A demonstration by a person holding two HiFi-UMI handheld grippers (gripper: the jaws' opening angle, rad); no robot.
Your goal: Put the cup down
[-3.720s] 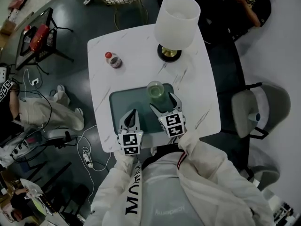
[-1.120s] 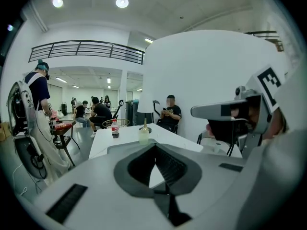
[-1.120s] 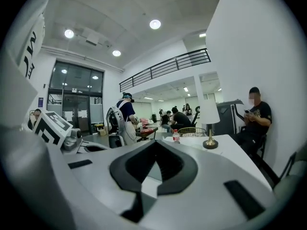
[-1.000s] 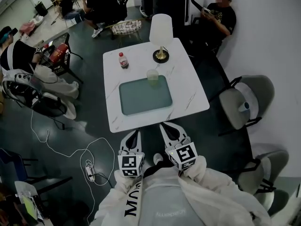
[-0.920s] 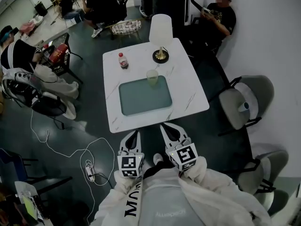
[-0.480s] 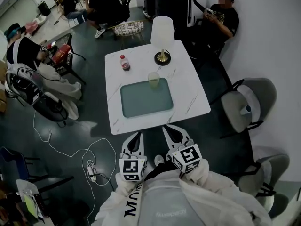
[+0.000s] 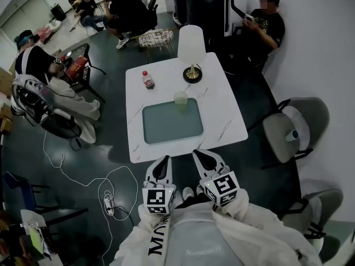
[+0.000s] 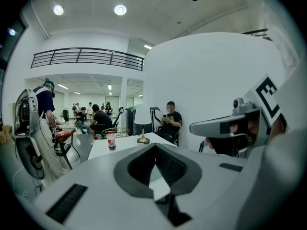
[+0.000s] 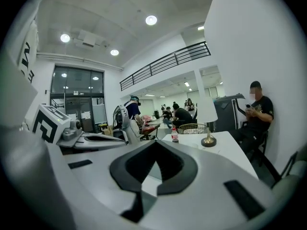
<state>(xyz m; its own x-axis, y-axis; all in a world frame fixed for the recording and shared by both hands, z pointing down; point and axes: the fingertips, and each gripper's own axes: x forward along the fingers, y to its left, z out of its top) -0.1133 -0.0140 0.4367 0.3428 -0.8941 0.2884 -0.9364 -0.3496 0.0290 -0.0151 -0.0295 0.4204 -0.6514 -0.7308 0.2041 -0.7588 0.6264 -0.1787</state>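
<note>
A clear cup (image 7: pixel 181 100) with pale liquid stands upright at the far edge of the grey-green tray (image 7: pixel 166 127) on the white marble table (image 7: pixel 224 121). Nothing holds it. In the head view both grippers are held close to the person's chest, short of the table's near edge and well away from the cup. My left gripper (image 7: pixel 165 160) is shut with nothing between its jaws. My right gripper (image 7: pixel 200 154) is likewise shut and empty. In the two gripper views the closed jaws of the left gripper (image 8: pixel 154 147) and the right gripper (image 9: pixel 156 145) hide the cup.
A red-capped bottle (image 7: pixel 148 80) and a white-shaded lamp (image 7: pixel 191 47) stand at the table's far side. A grey chair (image 7: pixel 291 129) is at the right. A seated person (image 7: pixel 266 24) is beyond the table, more people at the left. Cables (image 7: pixel 105 184) lie on the dark floor.
The grippers, earlier over the tray beside the cup, have drawn back off the table toward the person. The cup has stayed on the tray. The view has pulled back and the table looks smaller.
</note>
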